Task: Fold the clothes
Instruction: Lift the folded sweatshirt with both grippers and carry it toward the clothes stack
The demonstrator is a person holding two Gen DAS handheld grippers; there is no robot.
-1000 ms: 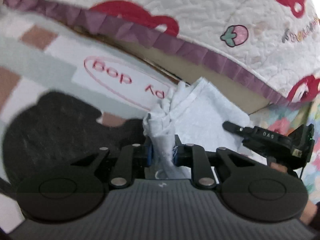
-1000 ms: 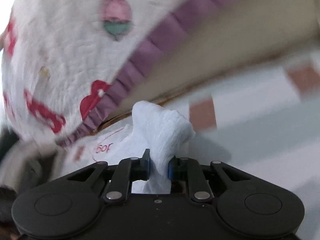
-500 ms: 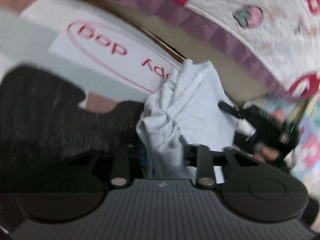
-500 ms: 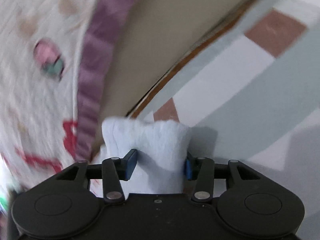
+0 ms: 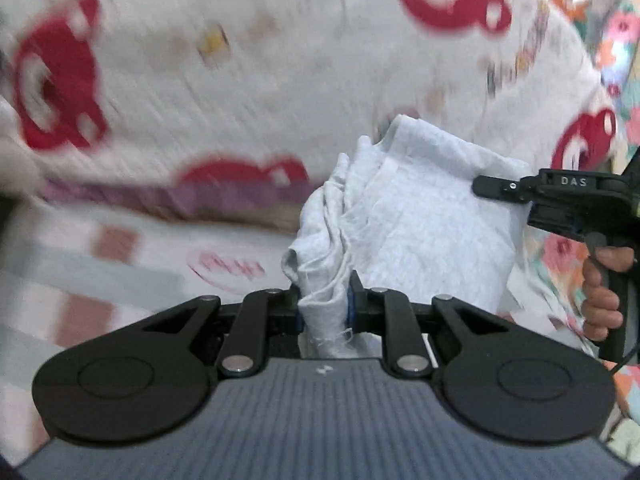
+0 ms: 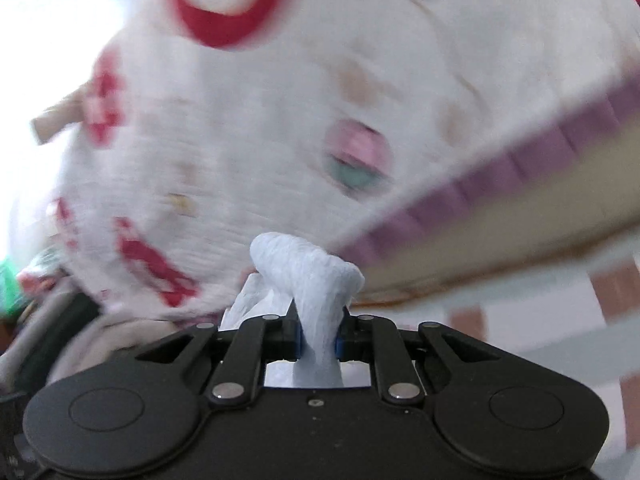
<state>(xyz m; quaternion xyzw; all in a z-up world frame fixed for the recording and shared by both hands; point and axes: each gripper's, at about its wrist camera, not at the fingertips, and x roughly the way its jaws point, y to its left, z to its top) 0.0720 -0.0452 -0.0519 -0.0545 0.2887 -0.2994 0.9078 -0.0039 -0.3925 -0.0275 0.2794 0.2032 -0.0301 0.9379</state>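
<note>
A pale blue garment (image 5: 416, 220) hangs stretched between my two grippers, lifted off the floor. My left gripper (image 5: 325, 307) is shut on a bunched corner of it. My right gripper (image 6: 318, 334) is shut on another bunched corner (image 6: 308, 268). In the left wrist view the right gripper (image 5: 520, 196) shows at the right edge, held by a hand (image 5: 604, 292), clamped on the cloth's far side. Both views are blurred by motion.
A white quilt (image 5: 240, 60) with red prints and a purple ruffle (image 6: 500, 184) covers a bed ahead. A patterned mat (image 5: 80, 280) with grey, white and brown blocks lies below. A floral cloth (image 5: 624, 60) is at the right.
Both grippers have risen with the garment and tilted up toward the quilt. The dark garment on the mat has left the left view. The right grip has tightened on its bunch.
</note>
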